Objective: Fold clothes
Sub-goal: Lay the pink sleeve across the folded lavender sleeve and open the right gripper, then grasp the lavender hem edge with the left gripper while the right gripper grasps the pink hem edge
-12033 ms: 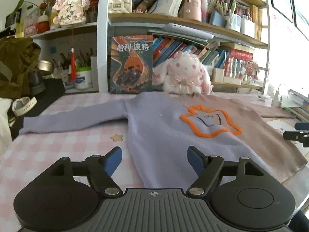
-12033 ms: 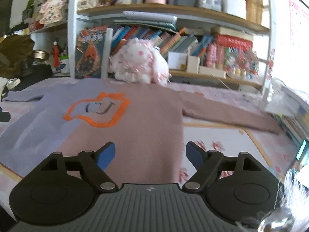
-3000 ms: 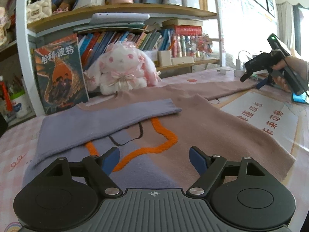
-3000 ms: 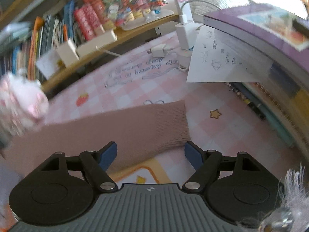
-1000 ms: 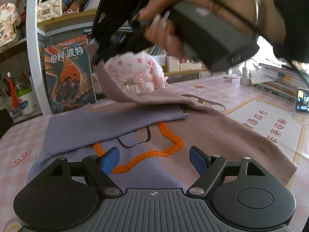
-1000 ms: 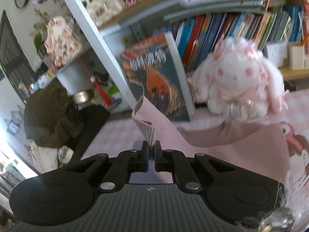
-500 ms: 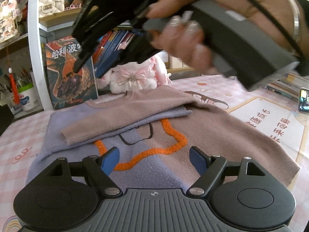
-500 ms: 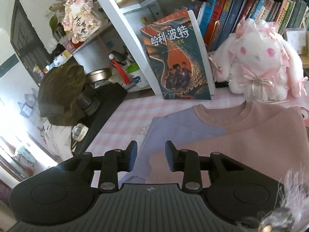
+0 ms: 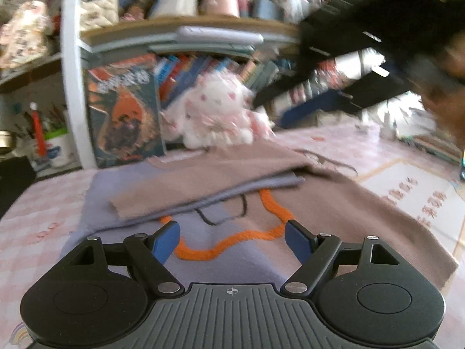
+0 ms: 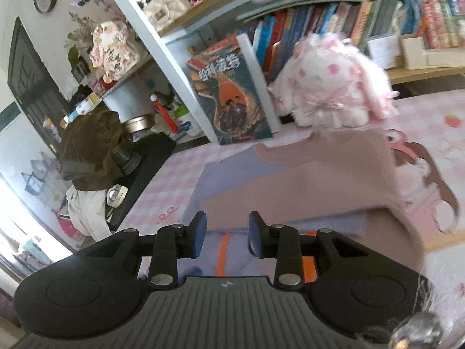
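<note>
A two-tone sweater (image 9: pixel 363 203), lilac on the left and dusty pink on the right, lies flat on the checked table with an orange star outline (image 9: pixel 273 209) on its chest. Its pink sleeve (image 9: pixel 203 183) lies folded across the chest on top of the lilac sleeve (image 9: pixel 238 193). My left gripper (image 9: pixel 232 240) hovers open over the sweater's lower part, with nothing between its fingers. My right gripper (image 10: pixel 226 234) stands open above the sweater (image 10: pixel 319 186), just short of the pink sleeve's cuff (image 10: pixel 226 203), and holds nothing. In the left wrist view the hand (image 9: pixel 447 93) carrying it is a blur at the upper right.
A white-pink plush rabbit (image 10: pixel 328 87) and an upright book (image 10: pixel 232 99) stand behind the collar, against shelves full of books. A dark bag (image 10: pixel 90 151) sits at the table's far left. A printed paper (image 9: pixel 421 195) lies right of the sweater.
My right gripper opened and let go of the pink sleeve's cuff, which now lies across the chest. That gripper then drew back to the right. The left gripper stayed put.
</note>
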Motion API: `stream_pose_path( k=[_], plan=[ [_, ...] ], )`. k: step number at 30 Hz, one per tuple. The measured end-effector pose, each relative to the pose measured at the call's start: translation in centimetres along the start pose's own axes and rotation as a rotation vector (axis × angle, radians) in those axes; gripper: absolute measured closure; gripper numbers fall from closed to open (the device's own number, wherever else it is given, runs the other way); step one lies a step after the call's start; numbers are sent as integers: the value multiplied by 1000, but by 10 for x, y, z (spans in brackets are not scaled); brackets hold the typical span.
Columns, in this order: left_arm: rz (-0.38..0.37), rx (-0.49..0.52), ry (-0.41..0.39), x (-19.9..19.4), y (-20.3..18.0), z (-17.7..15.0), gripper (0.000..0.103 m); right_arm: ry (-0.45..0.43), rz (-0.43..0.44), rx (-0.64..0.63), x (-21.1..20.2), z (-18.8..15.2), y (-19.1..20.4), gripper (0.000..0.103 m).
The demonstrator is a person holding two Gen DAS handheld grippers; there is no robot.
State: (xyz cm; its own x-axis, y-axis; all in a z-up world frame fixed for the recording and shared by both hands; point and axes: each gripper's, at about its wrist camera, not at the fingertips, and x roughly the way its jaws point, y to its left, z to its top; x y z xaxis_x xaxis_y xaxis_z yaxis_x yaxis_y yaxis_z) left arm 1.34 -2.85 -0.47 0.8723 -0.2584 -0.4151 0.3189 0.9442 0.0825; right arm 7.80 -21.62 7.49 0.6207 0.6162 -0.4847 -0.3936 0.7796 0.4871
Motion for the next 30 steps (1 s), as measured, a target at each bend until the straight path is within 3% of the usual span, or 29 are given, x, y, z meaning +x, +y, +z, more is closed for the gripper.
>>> stream_pose_path(
  k=[8, 17, 19, 23, 30],
  plan=[
    [63, -48, -30, -75, 17, -8, 21, -72, -164, -115, -72, -68, -19, 67],
    [134, -202, -8, -131, 48, -33, 23, -70, -246, -73, -117, -145, -47, 67],
    [141, -239, -8, -138, 54, -39, 25, -70, -243, -42, -122, -154, -52, 67],
    [131, -333, 30, -139, 66, -53, 40, -74, -224, 37, -129, -163, -64, 67],
    [139, -403, 91, -128, 76, -65, 45, -78, -227, 68, -126, -165, -71, 67]
  ],
)
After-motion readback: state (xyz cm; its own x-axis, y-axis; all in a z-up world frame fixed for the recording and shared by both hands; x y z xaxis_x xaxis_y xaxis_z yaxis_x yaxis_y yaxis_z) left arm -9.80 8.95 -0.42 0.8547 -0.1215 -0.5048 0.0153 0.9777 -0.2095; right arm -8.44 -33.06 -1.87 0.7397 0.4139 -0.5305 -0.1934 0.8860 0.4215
